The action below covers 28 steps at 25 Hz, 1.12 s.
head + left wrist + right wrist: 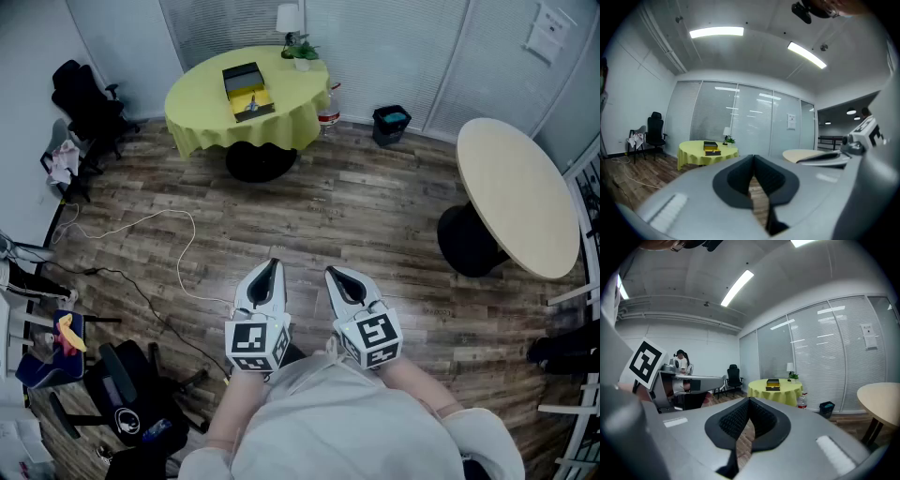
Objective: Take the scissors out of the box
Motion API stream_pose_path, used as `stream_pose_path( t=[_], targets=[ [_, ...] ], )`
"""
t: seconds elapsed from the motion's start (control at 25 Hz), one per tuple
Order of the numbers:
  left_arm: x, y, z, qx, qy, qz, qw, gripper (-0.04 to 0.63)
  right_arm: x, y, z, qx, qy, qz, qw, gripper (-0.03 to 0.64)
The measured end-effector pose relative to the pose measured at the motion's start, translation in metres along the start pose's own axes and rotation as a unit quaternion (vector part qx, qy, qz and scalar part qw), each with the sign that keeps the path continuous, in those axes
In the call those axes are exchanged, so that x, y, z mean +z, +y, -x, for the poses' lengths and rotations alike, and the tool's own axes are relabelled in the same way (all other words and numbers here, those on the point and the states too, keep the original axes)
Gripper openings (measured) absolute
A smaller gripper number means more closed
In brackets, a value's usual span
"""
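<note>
left gripper [273, 265] and right gripper [331, 273] pressed together, empty; distant black box [247, 90], yellow inside, perhaps holding scissors [251, 106]

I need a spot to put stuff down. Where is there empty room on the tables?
The beige table is bare all over. On the yellow table, the part left of the box and the strip along the near edge are free. The far edge is crowded by the lamp and the plant.
</note>
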<state>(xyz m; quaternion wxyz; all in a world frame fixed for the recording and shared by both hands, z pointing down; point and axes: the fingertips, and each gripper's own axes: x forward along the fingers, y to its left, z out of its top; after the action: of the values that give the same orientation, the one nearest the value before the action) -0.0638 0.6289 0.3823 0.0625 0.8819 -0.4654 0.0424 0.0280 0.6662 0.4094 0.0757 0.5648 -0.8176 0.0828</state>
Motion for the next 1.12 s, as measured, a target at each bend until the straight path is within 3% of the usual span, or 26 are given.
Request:
stream_pose_path(
  t=[0.72, 0.92, 1.12],
  targets=[
    [-0.033, 0.063, -0.051, 0.005, 0.067, 0.012, 0.9977, 0.006, -0.019, -0.015, -0.087, -0.002, 0.039, -0.054, 0.998, -0.002],
    [-0.028, 0.107, -0.083, -0.011, 0.069, 0.023, 0.9973, 0.008, -0.015, -0.019, -0.144, -0.010, 0.055, -0.057, 0.997, -0.002],
    [-0.009, 0.186, -0.124, -0.010, 0.060, 0.038, 0.9974, 0.007, 0.008, -0.013, -0.224, -0.013, 0.062, -0.039, 0.997, -0.002]
  ],
)
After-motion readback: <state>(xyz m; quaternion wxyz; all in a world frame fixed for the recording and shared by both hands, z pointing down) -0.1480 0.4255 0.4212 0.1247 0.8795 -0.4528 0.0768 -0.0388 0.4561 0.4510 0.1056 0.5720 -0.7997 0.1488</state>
